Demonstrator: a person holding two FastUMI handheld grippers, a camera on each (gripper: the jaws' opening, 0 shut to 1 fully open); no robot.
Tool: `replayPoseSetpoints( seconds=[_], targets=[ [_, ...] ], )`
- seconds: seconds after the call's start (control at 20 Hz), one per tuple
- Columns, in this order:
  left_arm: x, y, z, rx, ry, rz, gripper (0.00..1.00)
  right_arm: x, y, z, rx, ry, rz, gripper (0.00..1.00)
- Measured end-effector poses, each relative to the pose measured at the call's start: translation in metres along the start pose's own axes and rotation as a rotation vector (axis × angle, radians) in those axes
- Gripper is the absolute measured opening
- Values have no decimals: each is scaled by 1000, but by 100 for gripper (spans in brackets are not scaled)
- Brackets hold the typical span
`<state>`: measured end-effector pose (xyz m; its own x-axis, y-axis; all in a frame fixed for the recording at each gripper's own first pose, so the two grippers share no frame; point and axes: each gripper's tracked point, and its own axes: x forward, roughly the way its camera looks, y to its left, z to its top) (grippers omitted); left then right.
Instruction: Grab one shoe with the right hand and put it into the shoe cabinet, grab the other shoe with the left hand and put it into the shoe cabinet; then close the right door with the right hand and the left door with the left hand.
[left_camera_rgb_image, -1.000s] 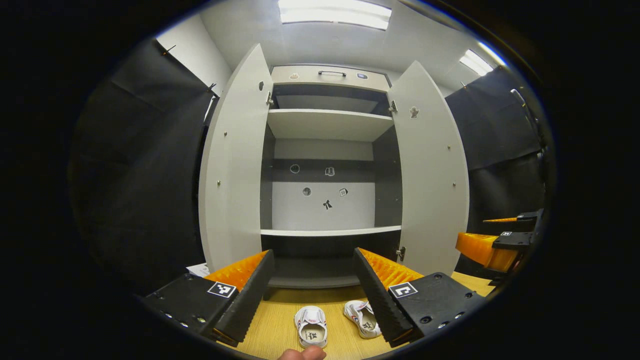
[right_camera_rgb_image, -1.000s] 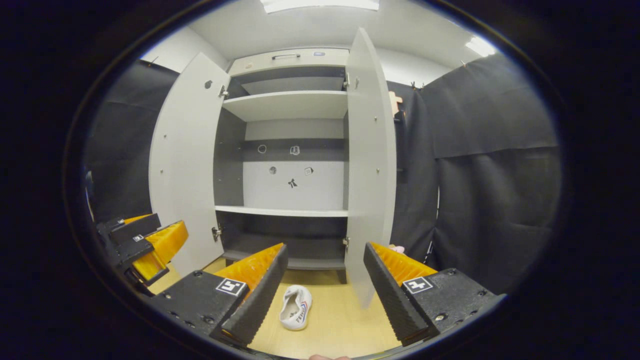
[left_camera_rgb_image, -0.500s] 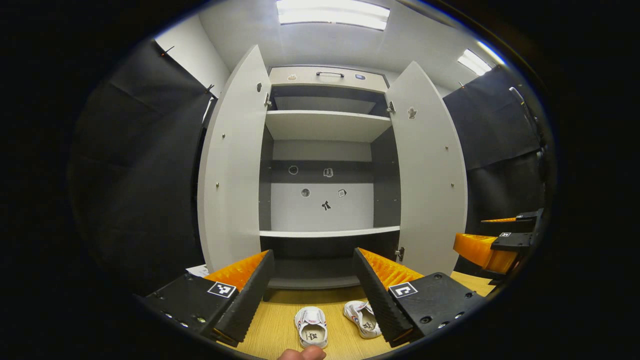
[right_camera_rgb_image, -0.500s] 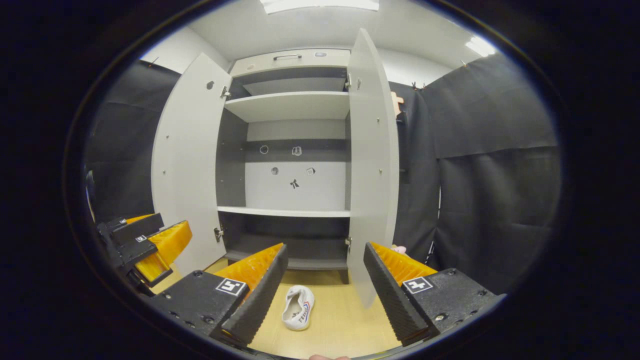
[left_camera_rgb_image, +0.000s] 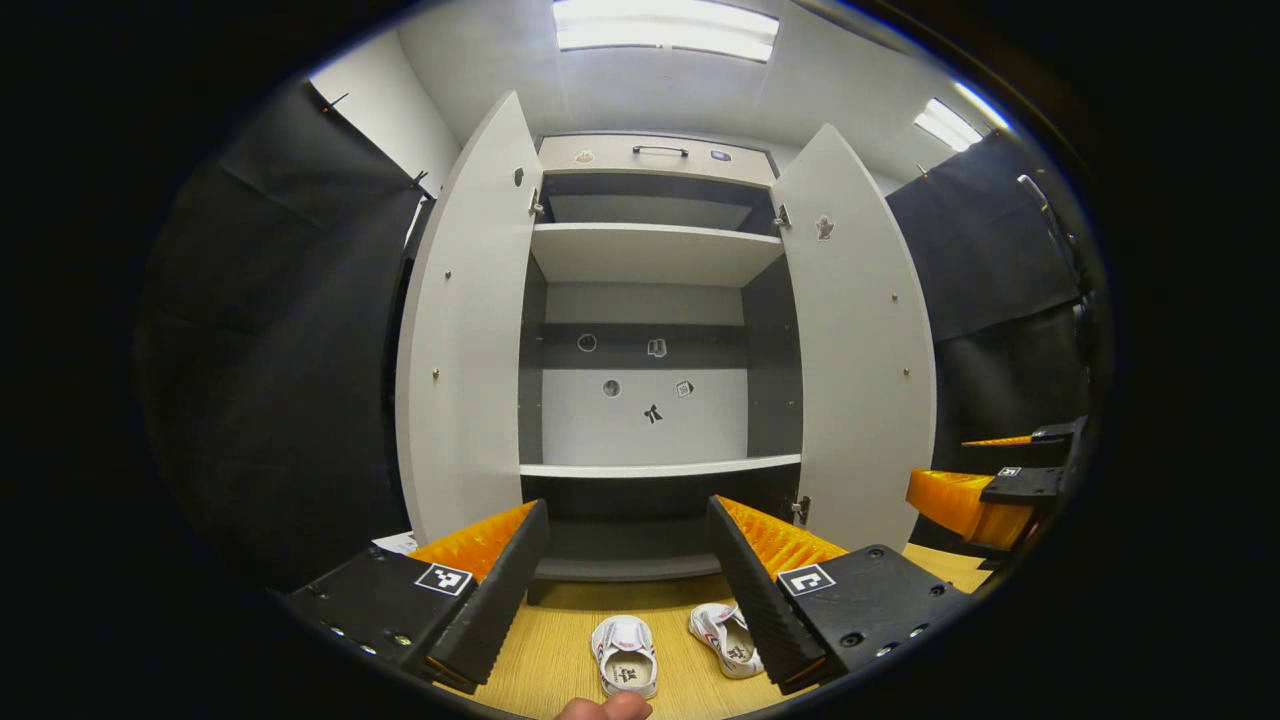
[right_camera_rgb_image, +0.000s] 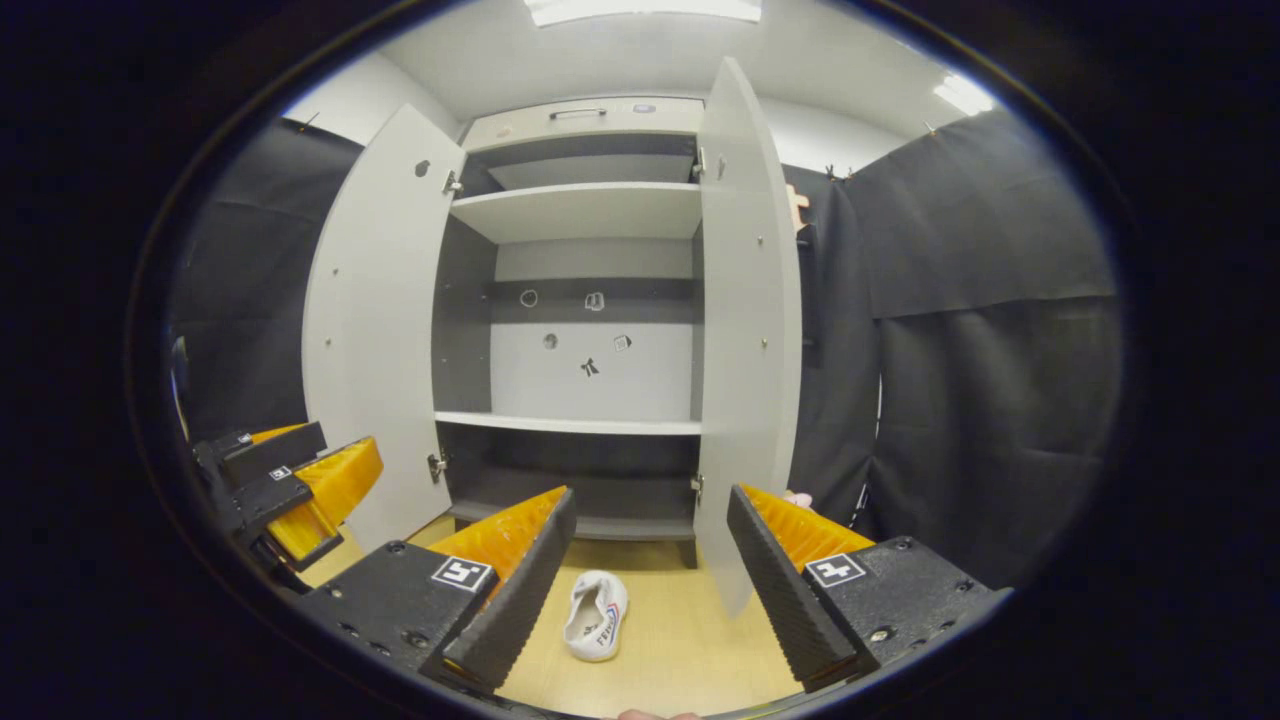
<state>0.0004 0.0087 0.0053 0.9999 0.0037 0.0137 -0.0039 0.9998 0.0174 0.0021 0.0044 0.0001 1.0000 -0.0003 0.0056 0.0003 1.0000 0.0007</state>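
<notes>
Nothing's been grabbed yet: the left tool (left_camera_rgb_image: 628, 585) and right tool (right_camera_rgb_image: 650, 575) are held wide open, empty. Both white canvas shoes (left_camera_rgb_image: 625, 655) (left_camera_rgb_image: 727, 637) are left at 6 o'clock on the wooden floor (left_camera_rgb_image: 560, 640) before the open grey shoe cabinet (left_camera_rgb_image: 650, 330). Next, the right tool needs lowering.

Right shoe (left_camera_rgb_image: 726, 638) partly behind finger (left_camera_rgb_image: 760, 590).

Long bright ceiling light panels (left_camera_rgb_image: 667, 27) shine overhead in the left gripper view, one straight above and another (left_camera_rgb_image: 944, 124) off to the right. Below lies a pale yellow wood-grain floor (right_camera_rgb_image: 680, 640), seen in the right gripper view too. A white painted wall (left_camera_rgb_image: 420, 105) rises behind the upper left corner, and a small white scrap of paper (left_camera_rgb_image: 398, 541) lies on the floor at the lower left.
</notes>
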Motion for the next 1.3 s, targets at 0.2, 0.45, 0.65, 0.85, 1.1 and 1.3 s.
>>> replayPoseSetpoints(
  seconds=[0.2,0.45,0.65,0.85,1.1,1.3],
  targets=[
    [-1,2,0,0,-2,1,95,3,5,-7,-8,15,13,94],
    [-3,6,-1,-2,2,7,95,13,19,-37,-14,86,56,99],
    [-7,13,-1,-2,6,16,95,24,39,-78,-27,173,113,99],
    [-7,23,-3,-7,9,22,95,42,58,-119,-38,264,165,99],
    [-8,36,-10,-6,24,36,95,66,81,-190,17,440,230,99],
    [-4,49,-15,3,34,50,95,85,86,-233,56,552,230,81]
  ],
)
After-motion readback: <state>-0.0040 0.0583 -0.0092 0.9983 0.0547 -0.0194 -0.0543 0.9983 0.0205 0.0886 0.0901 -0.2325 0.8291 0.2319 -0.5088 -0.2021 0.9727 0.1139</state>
